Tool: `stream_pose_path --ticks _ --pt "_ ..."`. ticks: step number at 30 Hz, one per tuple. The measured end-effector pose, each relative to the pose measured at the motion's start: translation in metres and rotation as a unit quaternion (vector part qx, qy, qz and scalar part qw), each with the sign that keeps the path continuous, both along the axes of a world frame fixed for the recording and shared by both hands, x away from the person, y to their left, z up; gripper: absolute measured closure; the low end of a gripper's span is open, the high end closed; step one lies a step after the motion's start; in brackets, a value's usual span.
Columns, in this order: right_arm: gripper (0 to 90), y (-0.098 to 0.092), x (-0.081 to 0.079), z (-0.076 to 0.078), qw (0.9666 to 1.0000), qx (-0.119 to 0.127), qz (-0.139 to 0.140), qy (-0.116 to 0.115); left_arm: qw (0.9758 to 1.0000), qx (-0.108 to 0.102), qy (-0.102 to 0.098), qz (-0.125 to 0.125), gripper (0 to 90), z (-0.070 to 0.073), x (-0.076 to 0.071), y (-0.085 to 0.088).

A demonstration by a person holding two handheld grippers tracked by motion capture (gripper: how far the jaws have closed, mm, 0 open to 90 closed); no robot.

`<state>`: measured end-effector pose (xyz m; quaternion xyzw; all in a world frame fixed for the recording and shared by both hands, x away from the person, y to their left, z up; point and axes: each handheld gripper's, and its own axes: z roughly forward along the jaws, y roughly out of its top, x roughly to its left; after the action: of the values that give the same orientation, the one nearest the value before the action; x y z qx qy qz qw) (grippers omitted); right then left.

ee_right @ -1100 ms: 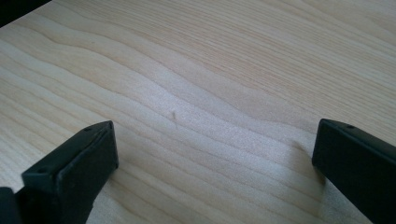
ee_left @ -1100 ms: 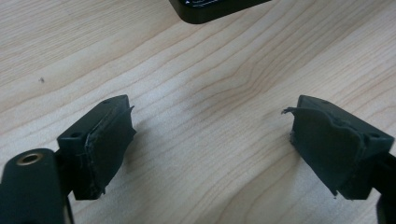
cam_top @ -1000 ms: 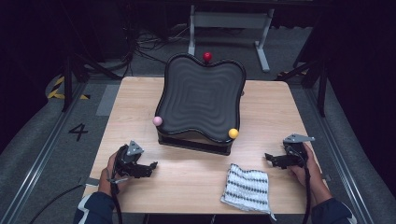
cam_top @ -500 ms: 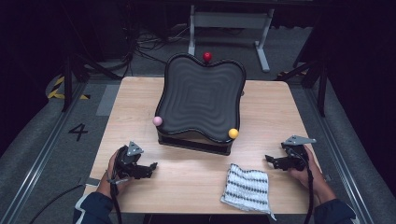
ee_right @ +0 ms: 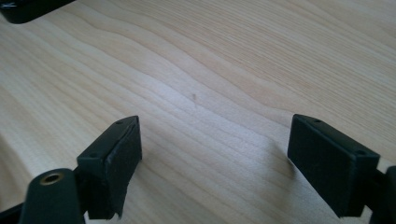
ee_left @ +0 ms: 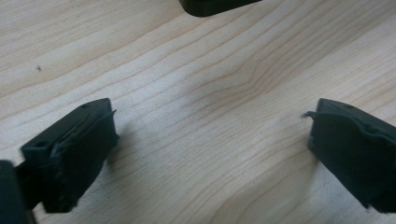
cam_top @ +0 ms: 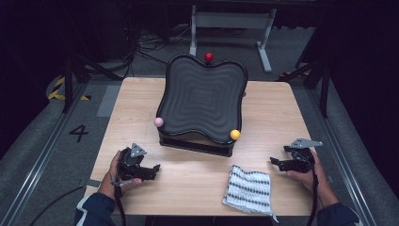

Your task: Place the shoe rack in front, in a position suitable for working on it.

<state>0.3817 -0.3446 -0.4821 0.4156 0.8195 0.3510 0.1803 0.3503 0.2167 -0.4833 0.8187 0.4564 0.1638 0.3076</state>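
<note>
A black wavy board (cam_top: 202, 99) stands tilted on a black base in the middle of the wooden table (cam_top: 136, 103). A red ball (cam_top: 208, 57), a pink ball (cam_top: 159, 122) and a yellow ball (cam_top: 235, 134) sit at its edges. My left gripper (cam_top: 154, 168) rests at the near left, pointing right. Its jaws have just been opening; the left gripper (ee_left: 210, 140) is open over bare wood with nothing between the jaws. My right gripper (cam_top: 275, 163) lies at the near right, pointing left. In its own view the right gripper (ee_right: 215, 149) is open and empty.
A black-and-white patterned cloth (cam_top: 249, 189) lies at the near edge, between the grippers and closer to the right one. A corner of the board's base (ee_left: 215, 4) shows ahead of the left jaws. Dark floor, cables and a metal stand (cam_top: 230, 21) surround the table.
The right gripper has edged slightly toward the near edge of the table. The left hand has kept its place.
</note>
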Motion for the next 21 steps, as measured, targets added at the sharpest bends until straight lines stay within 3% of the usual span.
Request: stream_pose_path --ticks 3,9,17,21 --pt "21.9 0.0 -0.003 0.003 1.0 0.003 0.008 -0.005 1.0 0.004 0.001 -0.001 0.3 0.001 0.003 -0.001" --pt "26.2 0.008 -0.017 0.02 0.998 0.035 0.05 -0.02 0.9999 0.005 -0.001 -0.015 0.6 0.001 0.008 0.0" --pt "27.1 0.029 -0.033 0.03 0.994 0.036 0.097 -0.035 0.9992 0.004 -0.004 -0.04 1.1 0.0 0.01 0.003" --pt "27.1 0.036 -0.04 0.034 0.9918 0.037 0.116 -0.037 0.9992 0.004 -0.004 -0.04 1.2 0.0 0.01 0.003"
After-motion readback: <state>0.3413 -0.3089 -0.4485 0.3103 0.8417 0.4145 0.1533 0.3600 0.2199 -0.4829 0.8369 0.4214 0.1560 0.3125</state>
